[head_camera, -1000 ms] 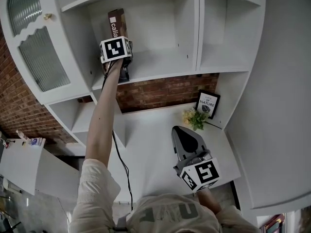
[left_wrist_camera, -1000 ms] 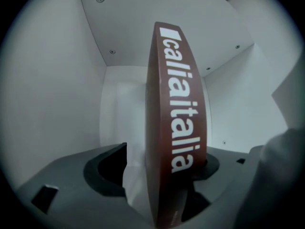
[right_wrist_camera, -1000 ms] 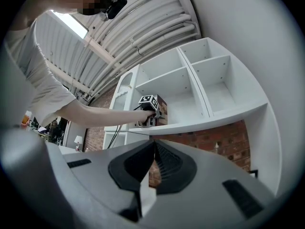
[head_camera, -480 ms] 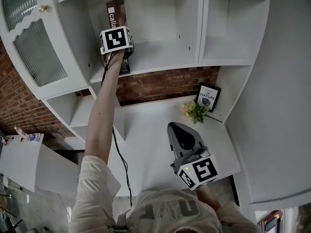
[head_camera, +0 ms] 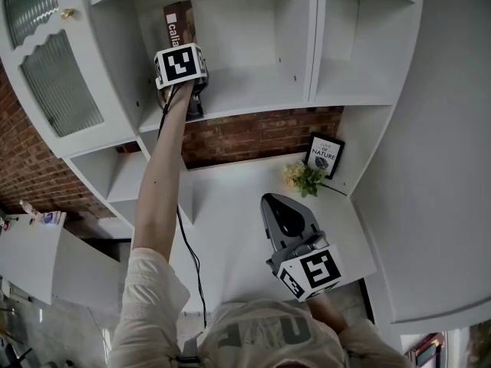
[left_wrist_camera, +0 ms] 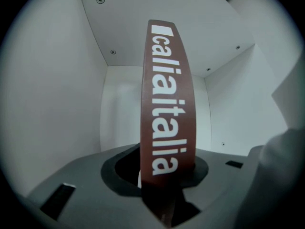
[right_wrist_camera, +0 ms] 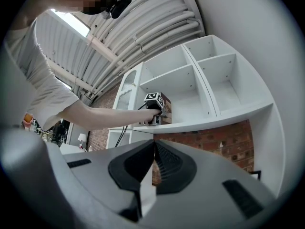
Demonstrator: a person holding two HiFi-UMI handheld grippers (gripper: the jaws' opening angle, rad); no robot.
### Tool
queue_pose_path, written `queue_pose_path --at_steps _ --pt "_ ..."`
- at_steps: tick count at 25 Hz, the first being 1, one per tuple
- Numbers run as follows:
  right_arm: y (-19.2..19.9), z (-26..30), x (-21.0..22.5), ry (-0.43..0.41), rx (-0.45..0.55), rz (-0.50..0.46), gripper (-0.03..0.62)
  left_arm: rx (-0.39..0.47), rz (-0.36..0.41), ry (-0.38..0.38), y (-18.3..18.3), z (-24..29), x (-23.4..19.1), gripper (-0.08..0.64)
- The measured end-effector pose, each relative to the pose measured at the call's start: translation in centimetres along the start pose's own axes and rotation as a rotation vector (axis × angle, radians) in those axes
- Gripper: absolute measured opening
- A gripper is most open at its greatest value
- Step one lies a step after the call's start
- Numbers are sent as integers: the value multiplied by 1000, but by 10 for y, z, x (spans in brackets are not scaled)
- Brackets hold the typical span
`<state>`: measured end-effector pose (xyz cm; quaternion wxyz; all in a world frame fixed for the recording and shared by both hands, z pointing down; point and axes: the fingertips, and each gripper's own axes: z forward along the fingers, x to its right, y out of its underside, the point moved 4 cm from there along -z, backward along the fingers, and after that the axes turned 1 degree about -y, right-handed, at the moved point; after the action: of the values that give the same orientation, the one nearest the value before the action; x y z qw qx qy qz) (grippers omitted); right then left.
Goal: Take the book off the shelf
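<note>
Brown book [head_camera: 179, 23] gripped on the white shelf [head_camera: 253, 90], at the left end of its wide compartment.
The book stands upright on the shelf board, spine outward. The left gripper [left_wrist_camera: 164, 175] has just been closing, and its jaws now press on the lower spine from both sides. Well below the shelf, the right gripper [right_wrist_camera: 153, 161] hangs over the white counter [head_camera: 230, 205], jaws together with nothing between them. Under the shelf's right end sit yellow flowers [head_camera: 301, 179] and a framed print [head_camera: 326, 156].
</note>
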<state>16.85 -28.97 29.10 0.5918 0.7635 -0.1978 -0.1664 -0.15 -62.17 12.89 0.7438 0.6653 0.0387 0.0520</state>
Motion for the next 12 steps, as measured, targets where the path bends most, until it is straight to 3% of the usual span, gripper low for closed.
queue_pose_path --at_steps 5,12 --pt "-3 3 2 -7 -1 5 15 3 -6 13 4 -11 0 153" --pt "-10 14 -21 -100 -12 19 15 74 -27 39 5 -56 -1 154"
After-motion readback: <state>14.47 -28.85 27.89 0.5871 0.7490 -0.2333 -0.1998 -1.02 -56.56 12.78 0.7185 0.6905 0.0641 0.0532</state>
